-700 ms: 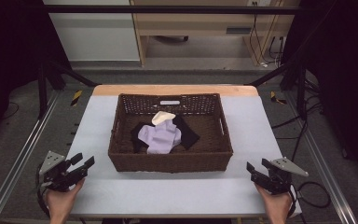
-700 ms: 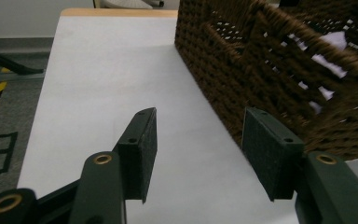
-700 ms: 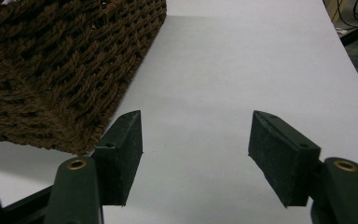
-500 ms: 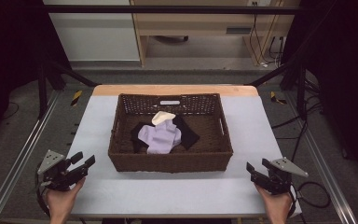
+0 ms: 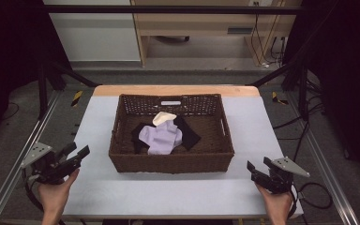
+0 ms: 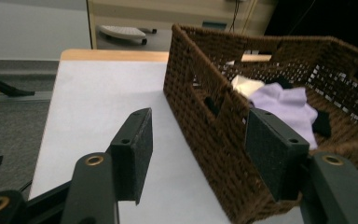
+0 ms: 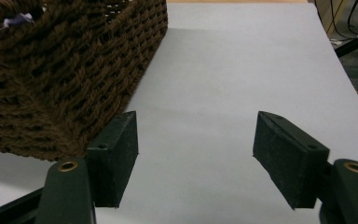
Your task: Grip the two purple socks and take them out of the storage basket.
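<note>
on the white table [image 5: 98,192], a dark brown woven basket [image 5: 171,162] sits at the middle, its long sides running across the person's view. inside it lies a small heap of cloth: a lilac piece [image 5: 161,138] on top, a black piece [image 5: 190,133] spreading out under it to both sides, and a cream piece [image 5: 163,117] just behind, toward the far wall. from the left gripper view the same lilac cloth [image 6: 286,105] and cream cloth [image 6: 244,85] show over the basket's near corner [image 6: 205,135].

the left gripper [image 5: 73,153] is held in the person's left hand [image 5: 56,194] at the near left edge of the table, apart from the basket, its jaws spread wide with nothing between them; its own view shows bare table [image 6: 93,102] through the gap. the right gripper [image 5: 258,168] is held in the right hand [image 5: 276,204] at the near right corner, also clear of the basket, jaws likewise spread and empty. in the right gripper view the basket's corner [image 7: 60,79] stands just beyond the left jaw, with plain table [image 7: 233,74] ahead.
</note>
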Action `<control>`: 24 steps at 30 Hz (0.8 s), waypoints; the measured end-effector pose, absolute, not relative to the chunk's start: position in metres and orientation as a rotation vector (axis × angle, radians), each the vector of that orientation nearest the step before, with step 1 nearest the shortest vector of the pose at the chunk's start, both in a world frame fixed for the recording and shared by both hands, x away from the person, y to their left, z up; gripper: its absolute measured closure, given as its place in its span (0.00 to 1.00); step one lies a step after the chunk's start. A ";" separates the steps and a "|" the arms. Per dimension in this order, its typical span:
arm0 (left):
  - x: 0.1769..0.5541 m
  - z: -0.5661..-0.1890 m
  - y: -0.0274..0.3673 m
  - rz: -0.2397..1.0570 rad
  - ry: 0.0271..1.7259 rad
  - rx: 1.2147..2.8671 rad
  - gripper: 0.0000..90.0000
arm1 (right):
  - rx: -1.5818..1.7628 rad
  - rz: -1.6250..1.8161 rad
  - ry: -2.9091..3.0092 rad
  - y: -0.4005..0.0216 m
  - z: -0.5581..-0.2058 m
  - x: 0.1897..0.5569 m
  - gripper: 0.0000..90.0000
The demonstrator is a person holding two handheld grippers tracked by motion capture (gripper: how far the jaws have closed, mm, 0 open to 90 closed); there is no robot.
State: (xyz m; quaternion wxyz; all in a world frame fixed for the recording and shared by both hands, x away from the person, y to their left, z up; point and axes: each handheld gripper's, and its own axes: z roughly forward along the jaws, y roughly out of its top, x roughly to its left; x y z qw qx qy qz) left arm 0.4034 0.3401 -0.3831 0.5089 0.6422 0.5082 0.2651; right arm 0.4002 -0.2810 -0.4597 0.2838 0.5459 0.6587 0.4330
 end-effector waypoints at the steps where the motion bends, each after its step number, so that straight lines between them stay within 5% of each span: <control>1: 0.404 -0.381 0.340 0.639 1.221 1.541 0.46 | 1.454 1.161 1.762 -0.281 -0.459 0.400 0.35; 24: 0.443 -0.331 0.264 0.624 1.040 1.638 0.52 | 1.430 1.147 1.771 -0.278 -0.455 0.401 0.39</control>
